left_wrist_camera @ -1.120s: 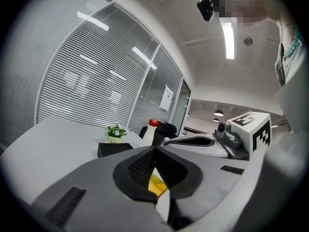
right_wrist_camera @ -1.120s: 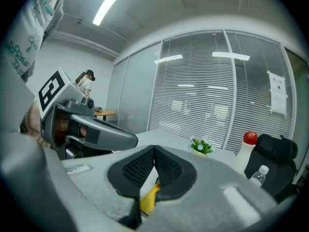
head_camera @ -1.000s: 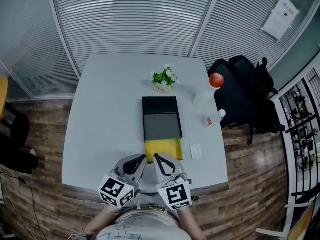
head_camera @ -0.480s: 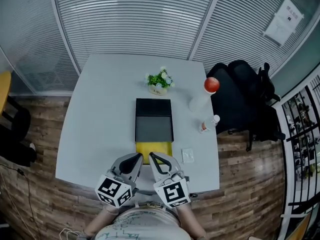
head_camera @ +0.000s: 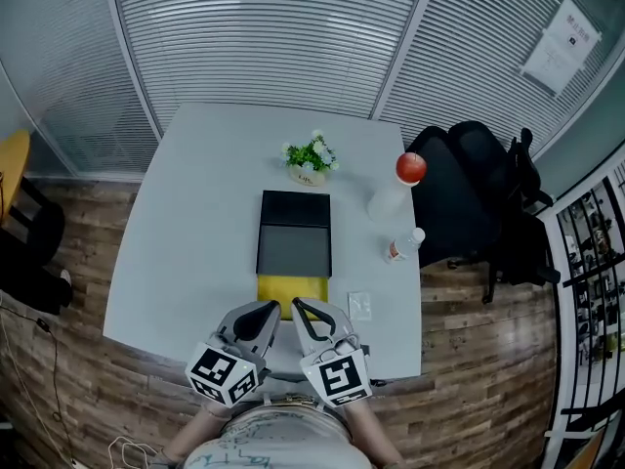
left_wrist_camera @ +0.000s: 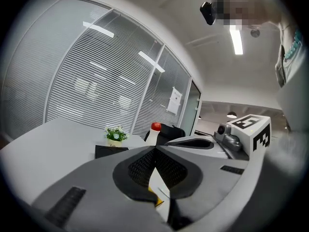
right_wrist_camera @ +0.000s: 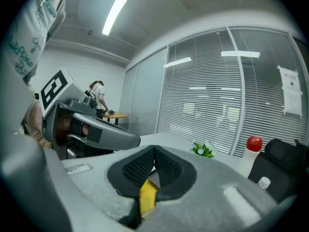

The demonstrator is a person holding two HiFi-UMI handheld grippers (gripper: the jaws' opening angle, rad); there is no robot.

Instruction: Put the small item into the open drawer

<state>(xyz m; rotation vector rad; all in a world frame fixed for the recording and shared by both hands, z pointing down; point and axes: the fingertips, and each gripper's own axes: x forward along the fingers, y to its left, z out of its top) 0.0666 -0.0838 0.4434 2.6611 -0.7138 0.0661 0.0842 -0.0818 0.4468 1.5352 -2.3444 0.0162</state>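
**Item lying right of the drawer, right side nearer**

The item (head_camera: 360, 305), a small pale flat packet, is lying on the table (head_camera: 195, 213) just beside the right edge of the open yellow drawer (head_camera: 292, 288). It isn't in the drawer yet, and nothing is touching it. The drawer is sticking out of the dark box (head_camera: 294, 233) toward the person and is looking empty.

Both tools are hovering side by side at the near table edge, tips pointing away from the person and over the drawer's near end. The left hand-held gripper (head_camera: 277, 308) is showing its jaws pressed together w/ nothing between them. The right hand-held gripper (head_camera: 297, 305) is likewise pressed together and empty. The yellow showing thru the gap below each tip is the drawer beyond, not a held thing.

The key relation: the item is sitting to the right of the right tool, at approx. the same depth as its tip, w/ the left tool on the far side of it. So the right one is looking like the obvious pick, needing a sideways shift to the right and its jaws spreading first. The item's outline is reading as near-square from the head view, maybe slightly longer front-to-back, but it's too small to call. Being flat on the table, it is prob. going to need a low approach at an edge.
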